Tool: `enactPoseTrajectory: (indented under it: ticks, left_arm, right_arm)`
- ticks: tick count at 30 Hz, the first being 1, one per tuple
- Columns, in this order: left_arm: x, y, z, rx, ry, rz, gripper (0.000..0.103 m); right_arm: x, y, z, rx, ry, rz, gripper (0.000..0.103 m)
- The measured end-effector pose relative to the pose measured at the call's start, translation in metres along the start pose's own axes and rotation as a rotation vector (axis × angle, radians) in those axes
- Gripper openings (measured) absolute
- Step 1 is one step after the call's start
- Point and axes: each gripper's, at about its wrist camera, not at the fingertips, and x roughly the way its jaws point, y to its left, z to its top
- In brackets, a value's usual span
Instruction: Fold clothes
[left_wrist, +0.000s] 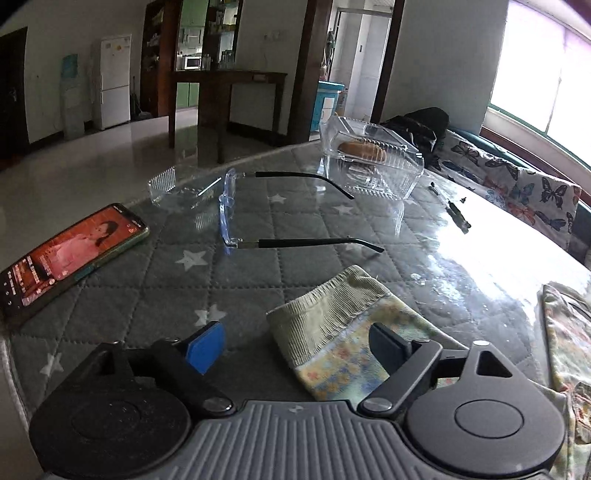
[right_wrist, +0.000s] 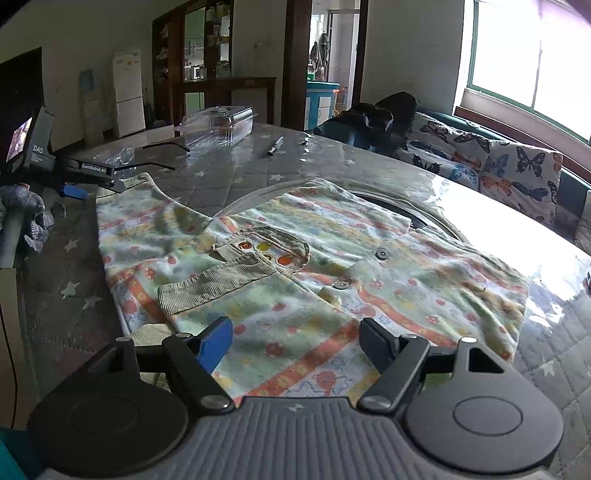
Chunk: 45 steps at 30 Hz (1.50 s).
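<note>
Left tool (left_wrist: 297, 345) released, fingers spread either side of a ribbed sleeve cuff (left_wrist: 325, 306), hovering low over it. Right tool (right_wrist: 295, 341) likewise released, poised above the near hem of a small printed jacket (right_wrist: 314, 258) spread flat across the worktop (right_wrist: 229, 184). Further off: glasses (left_wrist: 236, 214), phone (left_wrist: 70, 254) at left, clear plastic box (left_wrist: 369, 158), pen (right_wrist: 275, 146). Butterfly-print sofa (right_wrist: 498, 166) under a window at right, fridge (right_wrist: 127, 94) far left.

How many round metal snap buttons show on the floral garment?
2. One grey round metal snap button sits mid-garment, right of the ribbed collar; the other lies below-left of it, nearer the right gripper. Folds of the floral baby garment may hide more.
</note>
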Motion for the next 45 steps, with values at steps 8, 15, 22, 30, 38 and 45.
enactPoseTrajectory:
  ticks: [8, 15, 22, 30, 38, 45]
  left_arm:
    - [0.002, 0.008, 0.004, -0.046, -0.016, -0.003, 0.026]
    - [-0.025, 0.004, 0.008, -0.112, -0.009, -0.191, 0.012]
    - [-0.083, -0.049, 0.008, -0.017, -0.028, -0.504, 0.012]
    - [-0.122, -0.130, -0.020, 0.141, 0.040, -0.782, 0.011]
    - [-0.141, -0.194, -0.067, 0.335, 0.134, -0.952, 0.015]
    - [-0.135, -0.188, -0.087, 0.434, 0.126, -0.884, 0.072]
  right_arm:
    - [-0.006, -0.001, -0.003, 0.014, -0.011, -0.007, 0.077]
    - [-0.014, -0.008, -0.005, 0.050, -0.025, -0.021, 0.076]
    - [-0.025, -0.023, -0.008, 0.112, -0.053, -0.037, 0.071]
    - [-0.043, -0.050, -0.022, 0.243, -0.087, -0.057, 0.062]
    - [-0.061, -0.074, -0.034, 0.349, -0.104, -0.082, 0.054]
    - [-0.055, -0.073, -0.034, 0.362, -0.083, -0.053, 0.048]
